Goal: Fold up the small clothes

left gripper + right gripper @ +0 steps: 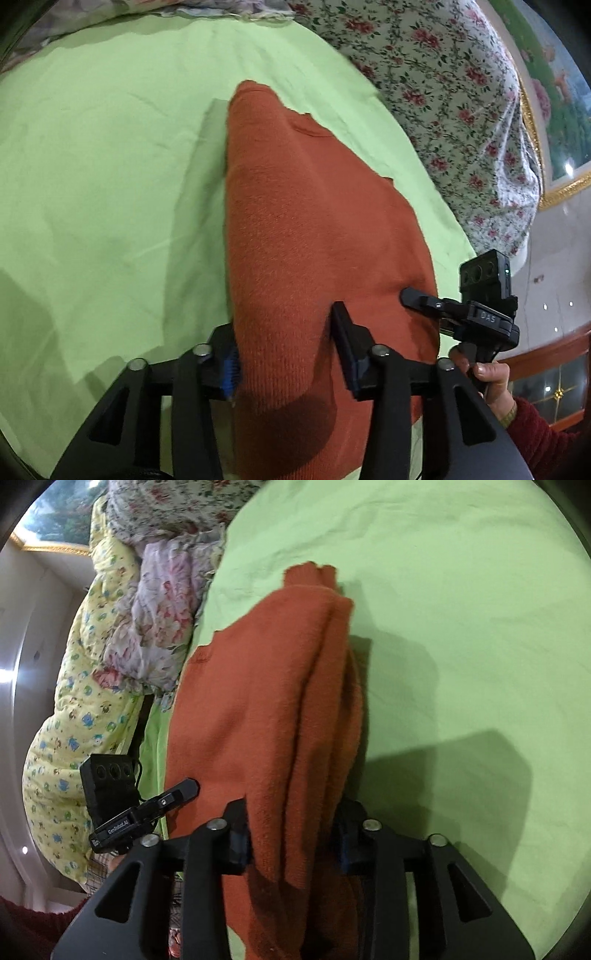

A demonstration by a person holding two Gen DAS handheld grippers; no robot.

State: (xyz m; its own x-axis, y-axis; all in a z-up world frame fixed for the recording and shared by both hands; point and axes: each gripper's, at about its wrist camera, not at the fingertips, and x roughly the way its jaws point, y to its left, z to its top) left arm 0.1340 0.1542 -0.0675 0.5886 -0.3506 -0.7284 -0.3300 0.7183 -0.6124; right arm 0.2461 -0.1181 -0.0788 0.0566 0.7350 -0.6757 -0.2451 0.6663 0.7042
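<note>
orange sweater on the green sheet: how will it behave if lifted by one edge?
Probably floppy: the orange sweater already lies in soft stacked folds with no stiffness showing. Its knit looks thick and fuzzy, so likely grippy rather than slippery. Lifted by one edge, the folded layers would likely sag and open onto the green sheet.

A green sheet [92,184] covers the bed, floral quilts [461,110] heaped beside a gilt-framed picture [561,110].

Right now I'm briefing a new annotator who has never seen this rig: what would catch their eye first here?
The rust-orange knit garment, folded lengthwise, stretches down the middle of a bright green sheet. The left gripper and right gripper each straddle its near end, jaws apart with cloth between them. Behind it, flowered quilts lie heaped along the sheet's edge.
</note>
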